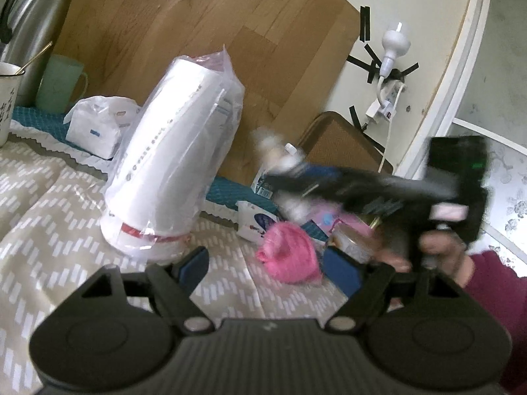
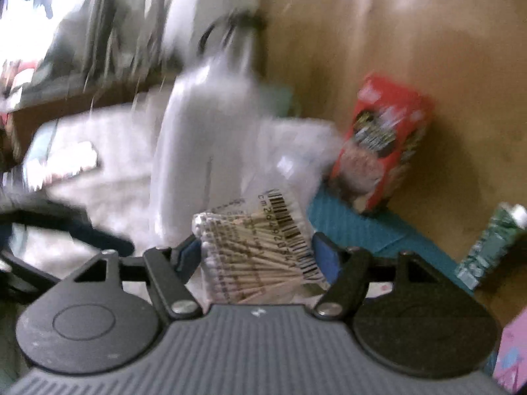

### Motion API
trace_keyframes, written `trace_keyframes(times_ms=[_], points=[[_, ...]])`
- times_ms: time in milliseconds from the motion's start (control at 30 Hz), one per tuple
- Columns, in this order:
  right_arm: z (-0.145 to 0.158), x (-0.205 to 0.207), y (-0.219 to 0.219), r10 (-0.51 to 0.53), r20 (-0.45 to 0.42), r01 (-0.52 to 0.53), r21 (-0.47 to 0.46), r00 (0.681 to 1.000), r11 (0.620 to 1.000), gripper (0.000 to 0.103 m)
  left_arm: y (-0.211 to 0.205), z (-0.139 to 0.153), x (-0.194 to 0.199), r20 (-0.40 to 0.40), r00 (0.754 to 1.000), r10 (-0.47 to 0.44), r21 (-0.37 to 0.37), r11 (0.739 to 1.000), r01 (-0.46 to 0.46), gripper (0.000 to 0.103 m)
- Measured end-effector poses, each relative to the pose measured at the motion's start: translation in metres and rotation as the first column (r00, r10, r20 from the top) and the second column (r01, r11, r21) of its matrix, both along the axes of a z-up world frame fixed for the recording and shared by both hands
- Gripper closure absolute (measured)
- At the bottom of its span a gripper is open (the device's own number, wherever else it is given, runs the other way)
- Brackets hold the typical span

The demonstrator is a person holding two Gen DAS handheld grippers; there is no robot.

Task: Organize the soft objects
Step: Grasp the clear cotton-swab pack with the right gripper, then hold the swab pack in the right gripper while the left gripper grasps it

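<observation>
My right gripper point(image 2: 260, 253) is shut on a clear pack of cotton swabs point(image 2: 260, 250) with a barcode, held above the table; the view is blurred by motion. In the left wrist view the right gripper point(image 1: 283, 164) crosses from the right, blurred, with the swab pack at its tip. My left gripper point(image 1: 268, 263) is open and empty, low over the patterned tablecloth point(image 1: 66, 217). A pink soft ball of yarn-like material point(image 1: 290, 253) lies just ahead of it, towards the right finger. A tall bagged stack of white paper cups point(image 1: 174, 151) leans ahead on the left.
A tissue pack point(image 1: 95, 125), a green mug point(image 1: 59, 82), a steel thermos point(image 1: 33, 23) and a white mug point(image 1: 6, 98) stand at the back left. Small boxes and a pink pack point(image 1: 326, 220) lie behind the pink ball. A red box point(image 2: 382, 141) and a green tube point(image 2: 490, 243) stand by the wooden board point(image 2: 428, 49).
</observation>
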State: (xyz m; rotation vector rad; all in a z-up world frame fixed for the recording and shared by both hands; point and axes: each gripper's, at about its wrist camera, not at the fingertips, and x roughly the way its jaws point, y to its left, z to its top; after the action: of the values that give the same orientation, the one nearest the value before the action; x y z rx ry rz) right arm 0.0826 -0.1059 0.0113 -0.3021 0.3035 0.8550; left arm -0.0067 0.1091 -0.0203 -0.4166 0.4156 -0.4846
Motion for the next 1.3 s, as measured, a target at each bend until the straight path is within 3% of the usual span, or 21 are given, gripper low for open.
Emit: trace_keyframes(times_ms=[133,233,433,567,633,900,1100,1200,1300], points=[[0.025,-0.034,-0.037,-0.015,0.005,0.014,0.214,1.000,0.977,0.030,-0.001,0.000,0.001,-0.006,1.000,0.002,0.008,1.000,-0.002,0.024],[0.025,-0.066,-0.057,-0.001,0.021,-0.004,0.249,1.000,0.968,0.030,0.002,-0.001,0.004,-0.025,1.000,0.002,-0.011,1.000,-0.002,0.024],[-0.016,-0.095,-0.069,-0.071,-0.082,0.080,0.117,0.994,0.990,0.030,0.003,-0.003,0.006,-0.048,0.999,-0.004,-0.024,1.000,0.003,0.024],[-0.048,-0.083,-0.065,-0.164,-0.221,0.175,0.030,0.962,0.984,0.030,-0.001,-0.002,0.005,-0.044,0.999,-0.006,0.001,1.000,0.006,0.024],[-0.055,-0.073,-0.056,-0.191,-0.246,0.199,0.004,0.950,0.980,0.030,-0.003,-0.001,0.004,-0.038,0.999,-0.001,0.011,1.000,0.002,0.024],[-0.055,-0.049,-0.010,-0.189,-0.190,0.197,0.023,0.963,0.980,0.030,-0.003,-0.001,0.003,-0.044,0.999,0.012,0.022,1.000,-0.011,0.024],[-0.064,-0.069,-0.005,-0.197,-0.107,0.191,-0.069,0.974,0.979,0.028,-0.002,-0.001,0.006,-0.053,0.999,-0.011,0.007,1.000,0.011,0.024],[-0.068,-0.084,-0.008,-0.191,-0.071,0.182,-0.126,0.979,0.975,0.022,-0.002,-0.002,0.006,-0.055,0.998,-0.025,0.001,1.000,0.025,0.024],[-0.073,-0.095,-0.017,-0.187,-0.075,0.178,-0.116,0.980,0.977,0.012,-0.002,-0.002,0.007,-0.061,0.997,-0.037,-0.003,0.999,0.037,0.025]])
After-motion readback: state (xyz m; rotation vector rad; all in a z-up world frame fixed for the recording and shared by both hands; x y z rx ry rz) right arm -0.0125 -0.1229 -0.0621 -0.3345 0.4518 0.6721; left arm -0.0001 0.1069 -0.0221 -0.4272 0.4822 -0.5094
